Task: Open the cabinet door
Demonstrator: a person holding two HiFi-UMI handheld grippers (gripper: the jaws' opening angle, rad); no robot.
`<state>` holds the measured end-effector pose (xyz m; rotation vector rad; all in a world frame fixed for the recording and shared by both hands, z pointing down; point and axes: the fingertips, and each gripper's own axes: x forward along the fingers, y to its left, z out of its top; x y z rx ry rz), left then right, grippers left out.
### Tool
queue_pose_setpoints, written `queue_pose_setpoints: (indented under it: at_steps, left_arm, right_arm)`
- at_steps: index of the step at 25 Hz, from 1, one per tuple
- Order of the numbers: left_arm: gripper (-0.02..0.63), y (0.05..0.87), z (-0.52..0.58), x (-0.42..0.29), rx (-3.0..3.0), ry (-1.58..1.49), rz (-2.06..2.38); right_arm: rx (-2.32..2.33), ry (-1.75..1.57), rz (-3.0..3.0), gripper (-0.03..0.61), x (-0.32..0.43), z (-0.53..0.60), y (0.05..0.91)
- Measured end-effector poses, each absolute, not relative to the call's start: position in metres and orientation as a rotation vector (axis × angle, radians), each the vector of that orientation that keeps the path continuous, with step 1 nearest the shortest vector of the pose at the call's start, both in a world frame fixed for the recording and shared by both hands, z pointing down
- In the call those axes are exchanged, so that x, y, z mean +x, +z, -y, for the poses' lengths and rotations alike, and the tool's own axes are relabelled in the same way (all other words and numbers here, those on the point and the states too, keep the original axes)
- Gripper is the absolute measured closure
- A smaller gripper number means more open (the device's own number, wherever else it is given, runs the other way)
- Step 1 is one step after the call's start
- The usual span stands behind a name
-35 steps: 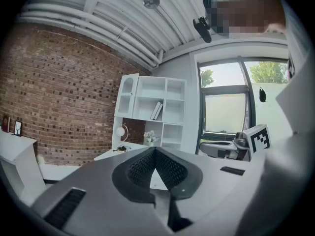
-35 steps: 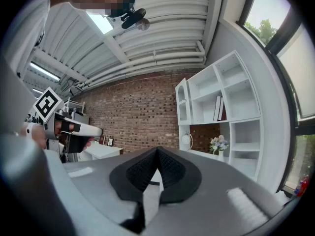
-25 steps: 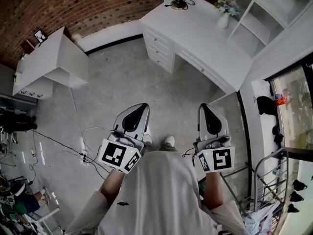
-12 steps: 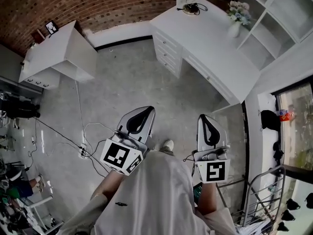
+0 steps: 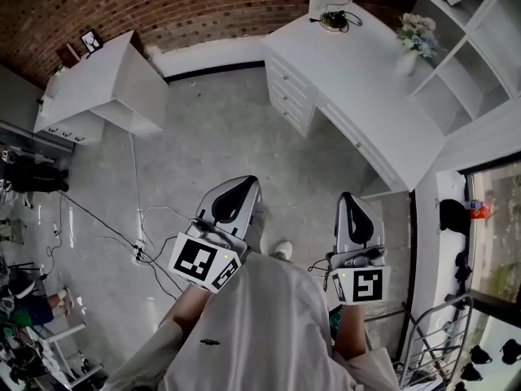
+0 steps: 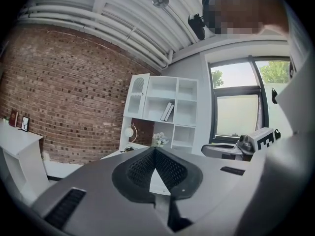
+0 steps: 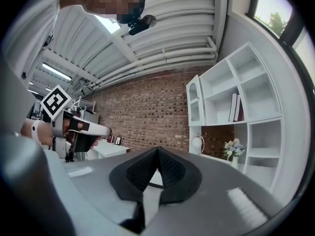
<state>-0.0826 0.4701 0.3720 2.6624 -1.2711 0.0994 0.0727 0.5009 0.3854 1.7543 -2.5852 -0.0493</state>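
Left gripper (image 5: 242,184) and right gripper (image 5: 348,200), two in all, both pressed together on nothing; over the last second the one bench (image 5: 366,80) has drawn nearer at 1 o'clock, so this looks like the approach; one shelf (image 5: 480,47) at 2 o'clock, its one arched door (image 6: 139,89) shut, untouched, well apart.

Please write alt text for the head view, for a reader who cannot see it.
Seen from above, a person holds a left gripper and a right gripper, both shut and empty, over a grey floor. A white desk with drawers stands at upper right, a white side table by the brick wall at upper left.
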Motion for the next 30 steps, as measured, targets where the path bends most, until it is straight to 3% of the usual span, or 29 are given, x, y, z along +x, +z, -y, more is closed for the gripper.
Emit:
queue_pose_setpoints:
  at_steps: [30]
  left_arm:
    - [0.606, 0.355, -0.114, -0.197, 2.746, 0.088, 0.947]
  right_arm:
    - [2.052, -0.03, 2.341, 0.568, -0.028, -0.145, 0.347]
